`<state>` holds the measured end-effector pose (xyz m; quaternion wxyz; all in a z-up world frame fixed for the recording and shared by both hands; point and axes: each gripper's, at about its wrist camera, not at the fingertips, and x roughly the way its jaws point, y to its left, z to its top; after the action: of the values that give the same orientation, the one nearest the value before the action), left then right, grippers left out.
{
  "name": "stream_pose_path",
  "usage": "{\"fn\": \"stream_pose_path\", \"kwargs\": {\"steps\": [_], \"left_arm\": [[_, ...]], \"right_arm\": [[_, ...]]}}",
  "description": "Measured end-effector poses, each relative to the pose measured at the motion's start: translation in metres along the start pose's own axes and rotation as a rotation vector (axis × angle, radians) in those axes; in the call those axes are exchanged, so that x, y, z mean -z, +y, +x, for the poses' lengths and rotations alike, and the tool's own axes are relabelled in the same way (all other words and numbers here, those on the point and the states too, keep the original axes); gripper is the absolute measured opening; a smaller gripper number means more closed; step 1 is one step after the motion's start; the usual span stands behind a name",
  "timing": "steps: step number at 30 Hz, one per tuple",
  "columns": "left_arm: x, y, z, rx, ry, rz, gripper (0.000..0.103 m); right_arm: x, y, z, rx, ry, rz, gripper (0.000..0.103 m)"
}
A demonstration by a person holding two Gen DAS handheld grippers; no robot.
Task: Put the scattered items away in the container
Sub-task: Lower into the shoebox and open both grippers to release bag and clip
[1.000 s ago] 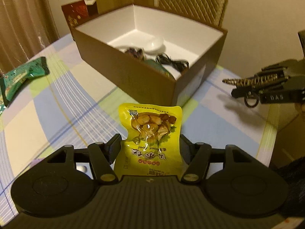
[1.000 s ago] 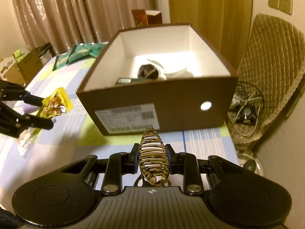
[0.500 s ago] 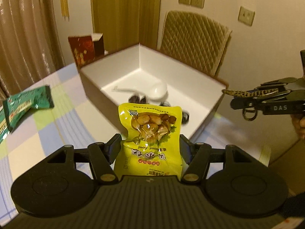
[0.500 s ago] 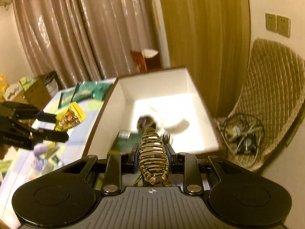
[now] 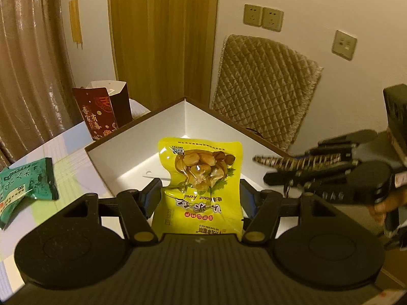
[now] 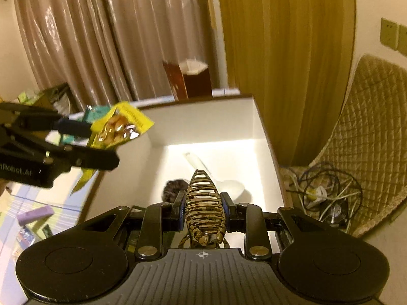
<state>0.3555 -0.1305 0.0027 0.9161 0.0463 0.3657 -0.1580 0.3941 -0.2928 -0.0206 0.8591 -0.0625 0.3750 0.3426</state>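
My left gripper (image 5: 201, 190) is shut on a yellow snack packet (image 5: 201, 180) and holds it above the near edge of the brown box with white inside (image 5: 142, 137). My right gripper (image 6: 204, 200) is shut on a leopard-print hair claw clip (image 6: 204, 203) and hovers over the box (image 6: 203, 122). In the right wrist view the left gripper (image 6: 101, 142) with the packet (image 6: 119, 129) is at the left, above the box's left wall. In the left wrist view the right gripper (image 5: 267, 167) with the clip (image 5: 297, 161) is at the right. A white spoon (image 6: 229, 185) and a dark round item (image 6: 175, 188) lie in the box.
A green snack packet (image 5: 25, 185) lies on the checked tablecloth at the left. A dark red gift bag (image 5: 101, 111) stands behind the box. A quilted chair (image 5: 262, 89) is behind the table. Small items (image 6: 35, 213) lie on the table left of the box. Cables (image 6: 323, 195) lie on the floor.
Both grippers have risen and moved forward over the box, each still holding its item. The left gripper with the packet has come closer to the right gripper.
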Motion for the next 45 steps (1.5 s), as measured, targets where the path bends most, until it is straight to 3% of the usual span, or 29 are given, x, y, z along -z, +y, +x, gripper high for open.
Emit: {"fn": "stream_pose_path", "kwargs": {"steps": [11, 16, 22, 30, 45], "left_arm": [[-0.004, 0.027, 0.077, -0.052, 0.135, -0.029, 0.06], [-0.001, 0.031, 0.095, -0.051, 0.162, -0.033, 0.061], [0.0, 0.036, 0.108, -0.051, 0.181, -0.033, 0.061], [0.002, 0.042, 0.119, -0.067, 0.197, -0.031, 0.062], [0.003, 0.053, 0.119, -0.098, 0.205, -0.068, 0.071]], "right_arm": [[0.007, -0.016, 0.069, 0.072, 0.216, -0.079, 0.024], [0.016, -0.014, 0.084, 0.102, 0.257, -0.128, 0.024], [0.013, -0.014, 0.087, 0.095, 0.247, -0.173, 0.025], [0.008, -0.01, 0.082, 0.038, 0.204, -0.17, 0.058], [0.006, 0.004, 0.07, 0.01, 0.173, -0.205, 0.083]]}}
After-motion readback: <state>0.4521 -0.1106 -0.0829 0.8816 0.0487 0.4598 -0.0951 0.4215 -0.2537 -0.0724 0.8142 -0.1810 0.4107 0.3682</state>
